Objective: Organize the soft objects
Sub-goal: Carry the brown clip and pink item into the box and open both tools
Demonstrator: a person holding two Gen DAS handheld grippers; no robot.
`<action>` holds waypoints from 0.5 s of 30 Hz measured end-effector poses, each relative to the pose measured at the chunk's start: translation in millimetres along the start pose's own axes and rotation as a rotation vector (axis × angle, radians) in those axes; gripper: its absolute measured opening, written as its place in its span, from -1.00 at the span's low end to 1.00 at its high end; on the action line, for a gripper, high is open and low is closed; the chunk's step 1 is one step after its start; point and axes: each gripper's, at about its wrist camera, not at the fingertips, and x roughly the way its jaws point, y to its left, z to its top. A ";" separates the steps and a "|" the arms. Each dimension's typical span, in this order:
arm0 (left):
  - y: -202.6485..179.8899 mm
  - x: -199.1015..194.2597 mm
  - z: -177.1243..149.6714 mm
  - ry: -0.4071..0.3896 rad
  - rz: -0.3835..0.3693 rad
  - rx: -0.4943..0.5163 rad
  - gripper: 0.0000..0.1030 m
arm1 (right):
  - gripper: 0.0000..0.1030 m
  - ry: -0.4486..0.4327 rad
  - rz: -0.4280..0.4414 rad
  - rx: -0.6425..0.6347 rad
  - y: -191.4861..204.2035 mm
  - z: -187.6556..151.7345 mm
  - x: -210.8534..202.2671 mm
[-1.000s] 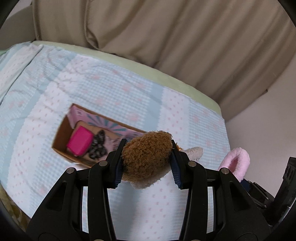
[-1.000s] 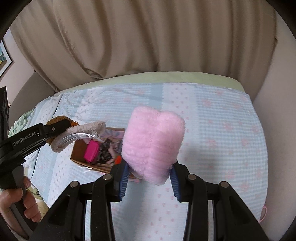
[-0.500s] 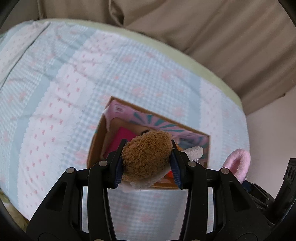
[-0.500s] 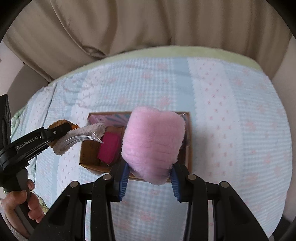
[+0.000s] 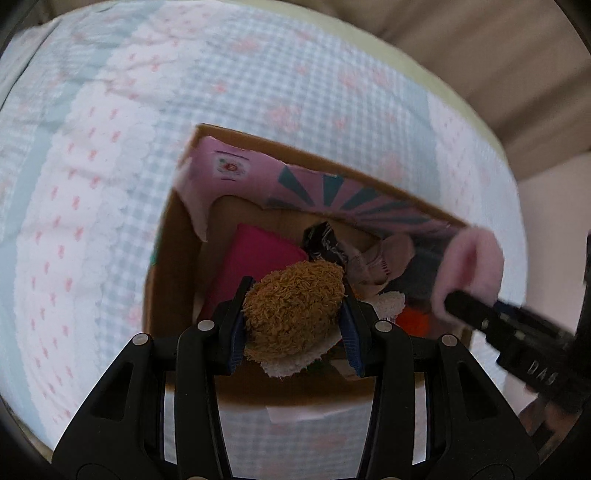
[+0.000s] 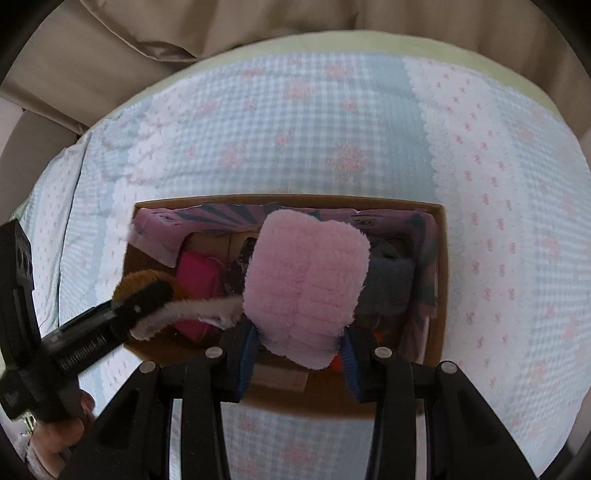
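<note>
My left gripper (image 5: 295, 325) is shut on a brown fuzzy soft item with a white underside (image 5: 293, 314) and holds it over the open cardboard box (image 5: 173, 229). My right gripper (image 6: 299, 343) is shut on a fluffy pink soft item (image 6: 306, 280) and holds it over the same box (image 6: 441, 280). The box holds a magenta pad (image 5: 255, 262), a dark patterned item (image 5: 325, 243) and a grey item (image 6: 388, 284). The pink item also shows at the right of the left wrist view (image 5: 469, 266). The brown item shows at the left of the right wrist view (image 6: 147, 284).
The box lies on a bed with a light blue and white checked cover with pink dots (image 6: 332, 129). Beige curtains (image 6: 258, 22) hang behind the bed. A pale wall (image 5: 554, 206) stands to the right.
Both grippers have moved forward and down over the box with their soft items still held. The box now fills more of both views.
</note>
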 end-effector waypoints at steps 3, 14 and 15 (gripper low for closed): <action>-8.4 14.8 0.6 0.028 0.013 0.060 -0.23 | -0.29 0.028 0.009 -0.013 -1.1 9.8 15.6; -30.9 17.8 -19.4 0.044 0.092 0.297 0.99 | 0.91 0.021 -0.012 -0.026 -1.8 18.4 27.3; -29.6 17.0 -20.5 0.045 0.090 0.291 0.99 | 0.91 0.019 -0.025 -0.031 -1.6 17.5 26.5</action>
